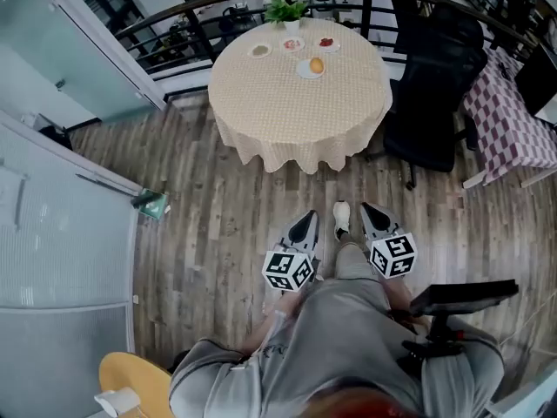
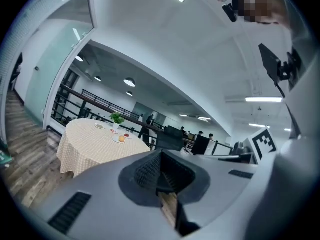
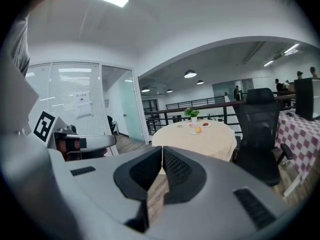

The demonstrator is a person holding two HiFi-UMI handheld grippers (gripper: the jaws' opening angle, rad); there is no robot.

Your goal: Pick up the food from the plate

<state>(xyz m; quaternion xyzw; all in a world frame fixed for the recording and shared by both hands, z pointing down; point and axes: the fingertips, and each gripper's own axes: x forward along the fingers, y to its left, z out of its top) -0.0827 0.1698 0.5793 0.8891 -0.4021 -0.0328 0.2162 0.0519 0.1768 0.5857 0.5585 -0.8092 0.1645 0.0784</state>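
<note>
The round orange food (image 1: 316, 64) on the plate (image 1: 305, 73) farthest from the plant (image 1: 287, 9) looks light and soft, so pinch its middle gently; the left tool (image 2: 161, 176) and right tool (image 3: 161, 171) are closed, empty.

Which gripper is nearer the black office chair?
Right. The right gripper is on the person's side of the black office chair, slightly left of it; the left gripper is further left, beyond the right one.

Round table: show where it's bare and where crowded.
Bare: near half of the beige checked cloth, from the white plate of orange food to the near rim. Crowded: far edge, three small plates beside the green potted plant.
</note>
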